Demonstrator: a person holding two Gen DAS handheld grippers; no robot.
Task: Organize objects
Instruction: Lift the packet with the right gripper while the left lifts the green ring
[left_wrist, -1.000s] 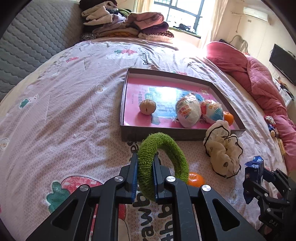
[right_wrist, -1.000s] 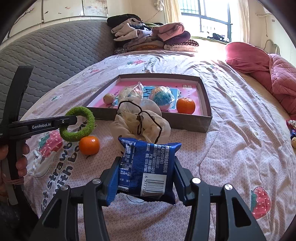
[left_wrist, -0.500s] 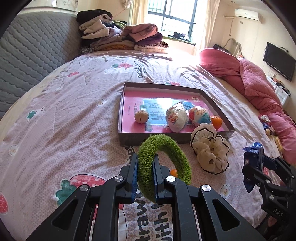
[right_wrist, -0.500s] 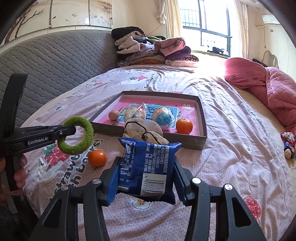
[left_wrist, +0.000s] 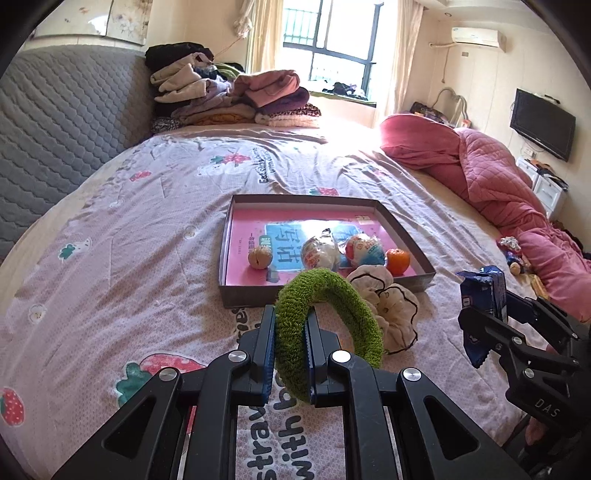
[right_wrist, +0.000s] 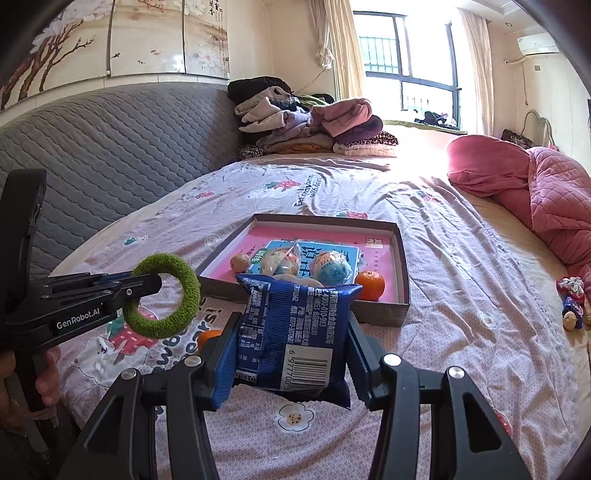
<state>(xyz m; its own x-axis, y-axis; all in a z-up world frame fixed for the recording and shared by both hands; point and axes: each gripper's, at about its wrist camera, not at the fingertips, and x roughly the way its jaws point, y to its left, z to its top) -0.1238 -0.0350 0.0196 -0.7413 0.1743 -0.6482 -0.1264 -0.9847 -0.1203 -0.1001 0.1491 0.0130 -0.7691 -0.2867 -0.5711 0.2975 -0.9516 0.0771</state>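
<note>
Pink bed sheet (left_wrist: 147, 229) all across the frame. Grey tray (left_wrist: 406, 236) in the middle. Blue snack bag (right_wrist: 295, 332) low in the middle, squeezed in right gripper (right_wrist: 291, 360). Fuzzy green ring (left_wrist: 328, 325) pinched tight in left gripper (left_wrist: 290, 354), bottom middle.

Left gripper (left_wrist: 290, 332), foreground, jaws closed on a green ring (left_wrist: 328, 325) held upright above the bed (left_wrist: 147, 229). Beyond the ring, a shallow tray (left_wrist: 410, 236) with a pink floor holds, left to right, a walnut (left_wrist: 260, 256), two wrapped balls (left_wrist: 319, 253) and an orange (left_wrist: 398, 260) in its near right corner. A cream scrunchie (left_wrist: 391, 306) lies on the sheet just before the tray's near wall. At right, the right gripper (left_wrist: 491, 314) clamps a blue packet (left_wrist: 482, 295). Folded clothes (left_wrist: 229, 96) are stacked at the far end; a pink quilt (left_wrist: 495, 184) lies along the right side.
</note>
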